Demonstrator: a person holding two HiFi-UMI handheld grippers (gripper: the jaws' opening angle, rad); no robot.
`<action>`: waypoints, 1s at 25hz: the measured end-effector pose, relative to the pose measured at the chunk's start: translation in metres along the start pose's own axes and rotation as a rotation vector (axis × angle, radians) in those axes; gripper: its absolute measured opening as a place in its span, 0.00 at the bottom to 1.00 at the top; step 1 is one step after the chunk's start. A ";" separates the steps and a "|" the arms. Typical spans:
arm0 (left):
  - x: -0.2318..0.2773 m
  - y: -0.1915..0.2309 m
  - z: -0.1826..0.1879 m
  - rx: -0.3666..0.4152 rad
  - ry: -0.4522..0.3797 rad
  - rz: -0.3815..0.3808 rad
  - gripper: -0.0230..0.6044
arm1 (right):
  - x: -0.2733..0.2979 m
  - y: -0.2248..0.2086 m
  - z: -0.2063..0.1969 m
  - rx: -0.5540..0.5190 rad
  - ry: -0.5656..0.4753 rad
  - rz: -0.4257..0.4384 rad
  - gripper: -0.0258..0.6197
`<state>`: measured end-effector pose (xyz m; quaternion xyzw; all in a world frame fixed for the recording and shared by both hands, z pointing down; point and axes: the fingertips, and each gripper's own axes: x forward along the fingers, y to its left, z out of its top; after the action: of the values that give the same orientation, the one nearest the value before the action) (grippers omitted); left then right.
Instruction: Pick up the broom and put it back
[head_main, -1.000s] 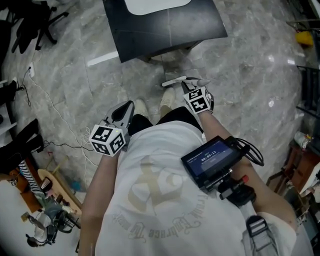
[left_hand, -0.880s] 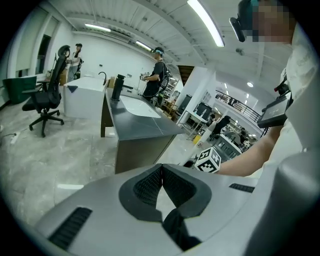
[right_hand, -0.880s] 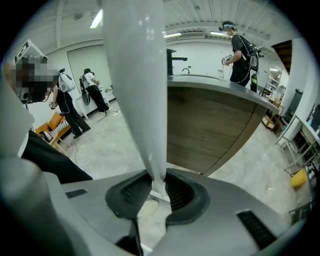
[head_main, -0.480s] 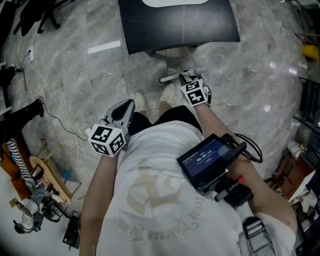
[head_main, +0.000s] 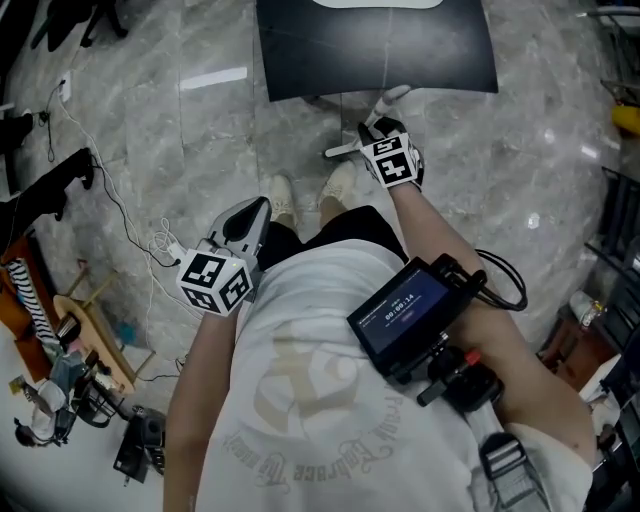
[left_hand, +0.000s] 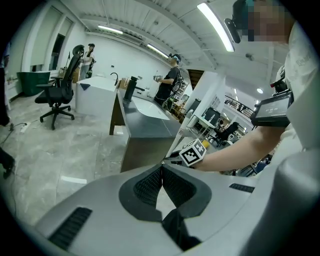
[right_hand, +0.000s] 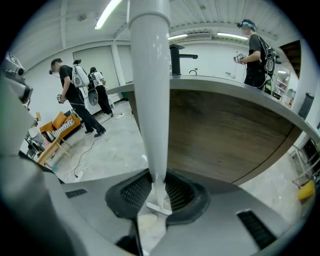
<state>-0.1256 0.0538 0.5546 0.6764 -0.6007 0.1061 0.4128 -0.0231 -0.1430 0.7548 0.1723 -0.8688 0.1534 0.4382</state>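
A white broom handle (right_hand: 151, 95) rises straight up out of my right gripper (right_hand: 154, 187), whose jaws are shut on its lower end. In the head view the right gripper (head_main: 378, 125) reaches forward over the person's shoes, close to the edge of a dark counter (head_main: 380, 55), and short white pieces of the broom (head_main: 343, 151) stick out beside it. The broom's head is hidden. My left gripper (head_main: 260, 210) hangs lower at the left by the person's hip. Its pads (left_hand: 150, 182) meet with nothing between them.
The dark counter (right_hand: 230, 130) with a faucet stands right in front. Cables (head_main: 130, 235) trail over the grey marble floor, with clutter (head_main: 70, 380) at the lower left. People (right_hand: 75, 95) stand further off, and an office chair (left_hand: 60, 92) is at the left.
My right gripper has carried the broom handle forward, up to the edge of the dark counter. The left gripper has barely moved.
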 end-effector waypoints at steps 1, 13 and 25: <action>-0.001 -0.001 -0.001 -0.002 -0.001 0.005 0.06 | 0.001 -0.002 0.002 -0.002 -0.003 0.002 0.19; -0.007 -0.006 0.008 0.009 -0.014 0.026 0.06 | 0.013 -0.012 0.021 0.006 -0.009 0.020 0.19; -0.010 -0.006 0.015 0.021 0.020 0.008 0.06 | 0.014 -0.005 0.032 0.048 -0.038 0.051 0.23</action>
<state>-0.1276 0.0510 0.5359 0.6771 -0.5983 0.1209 0.4111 -0.0519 -0.1631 0.7488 0.1633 -0.8771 0.1820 0.4133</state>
